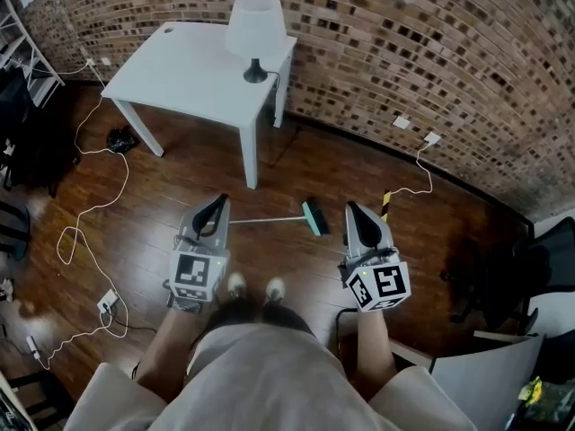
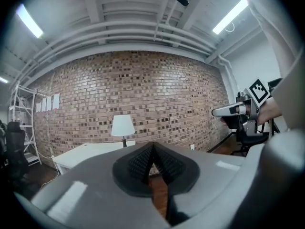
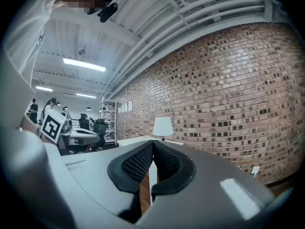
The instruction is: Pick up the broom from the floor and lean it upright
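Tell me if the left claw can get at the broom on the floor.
Probably yes. The broom lies just ahead of the left claw, with nothing over its handle. The claw is shut and empty, so it must open and come down first.

Loft-style office, brick wall [image 1: 431, 52], wood floor [image 1: 296, 164], white desk [image 1: 180, 70], lamp [image 1: 256, 25], office chairs [image 3: 100, 126]

We have bare wood floor [image 1: 296, 173] ahead of both tongs, left tongs [image 1: 220, 202] and right tongs [image 1: 350, 209]. Between them only the broom [image 1: 310, 216] lies across the path. Ahead of the left tongs stands the white counter [image 1: 180, 61], its near leg [image 1: 252, 155] closest, with a lamp [image 1: 255, 30] on top. The brick wall [image 1: 431, 61] closes the far side. Left of the left tongs a white cable [image 1: 90, 214] loops on the floor. Right of the right tongs stands a black chair [image 1: 503, 277].
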`<action>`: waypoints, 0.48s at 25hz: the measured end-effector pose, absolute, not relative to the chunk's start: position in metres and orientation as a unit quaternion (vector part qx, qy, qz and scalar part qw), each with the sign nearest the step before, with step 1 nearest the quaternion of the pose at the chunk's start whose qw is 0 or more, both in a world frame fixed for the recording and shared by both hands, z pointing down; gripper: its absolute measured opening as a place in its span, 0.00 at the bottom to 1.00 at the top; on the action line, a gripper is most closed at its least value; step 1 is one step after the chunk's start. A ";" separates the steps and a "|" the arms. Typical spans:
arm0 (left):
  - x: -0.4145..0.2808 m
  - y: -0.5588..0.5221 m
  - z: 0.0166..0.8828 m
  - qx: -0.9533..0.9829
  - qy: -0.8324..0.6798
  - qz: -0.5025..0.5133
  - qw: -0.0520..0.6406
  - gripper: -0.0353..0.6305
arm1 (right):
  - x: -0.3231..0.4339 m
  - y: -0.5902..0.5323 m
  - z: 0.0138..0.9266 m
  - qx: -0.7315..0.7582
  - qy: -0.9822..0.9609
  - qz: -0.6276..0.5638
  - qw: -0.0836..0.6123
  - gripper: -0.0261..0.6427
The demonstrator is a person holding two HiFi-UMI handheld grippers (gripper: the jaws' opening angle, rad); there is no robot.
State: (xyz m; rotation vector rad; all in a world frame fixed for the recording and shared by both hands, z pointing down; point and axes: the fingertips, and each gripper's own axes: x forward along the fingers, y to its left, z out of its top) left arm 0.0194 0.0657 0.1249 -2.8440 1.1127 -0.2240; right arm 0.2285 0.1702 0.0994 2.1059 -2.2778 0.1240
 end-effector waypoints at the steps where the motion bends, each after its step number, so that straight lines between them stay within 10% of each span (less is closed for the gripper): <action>1: 0.023 0.057 0.124 -0.927 0.365 -0.073 0.040 0.05 | 0.233 0.164 0.100 0.681 -0.731 0.041 0.018 0.06; 12: 0.039 0.008 0.139 -0.935 0.346 -0.076 0.020 0.05 | 0.221 0.112 0.119 0.668 -0.741 0.044 0.057 0.06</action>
